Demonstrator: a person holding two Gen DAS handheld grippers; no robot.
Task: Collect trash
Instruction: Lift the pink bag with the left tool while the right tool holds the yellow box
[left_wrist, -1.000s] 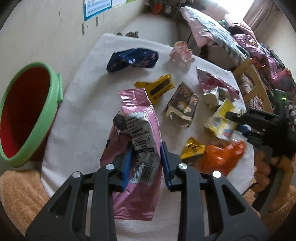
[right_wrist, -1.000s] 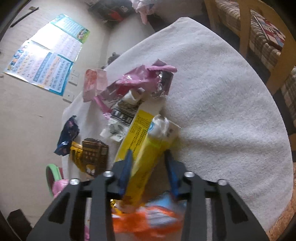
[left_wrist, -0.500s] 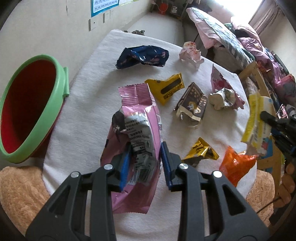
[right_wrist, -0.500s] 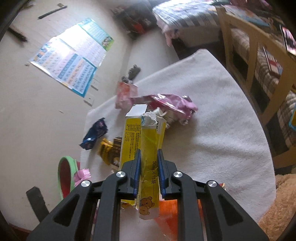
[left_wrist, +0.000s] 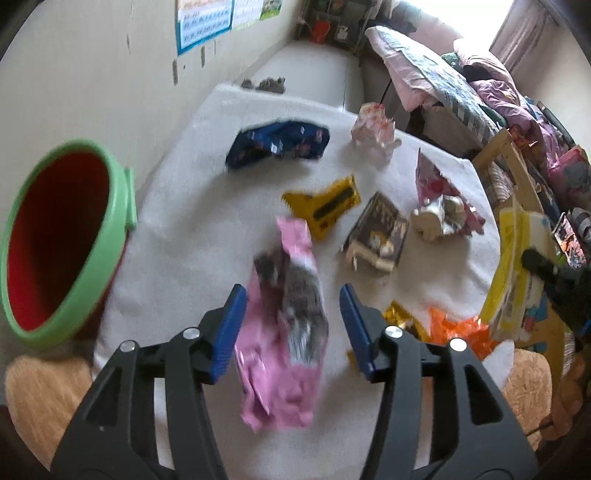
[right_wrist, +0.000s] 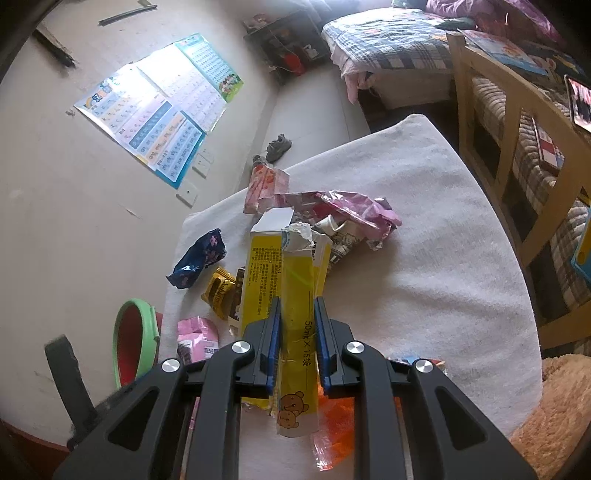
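The pink packet between the spread fingers of the left gripper was smeared by motion blur, so its print could not be read and contact with either finger could not be judged. The dark blue wrapper was also blurred. The green-rimmed bin was cut off by the left edge. The gold wrapper was partly hidden behind the right-hand finger. In the right wrist view, the orange wrapper was mostly covered by the yellow box and the right gripper. The small print on the box was too fine to be read.
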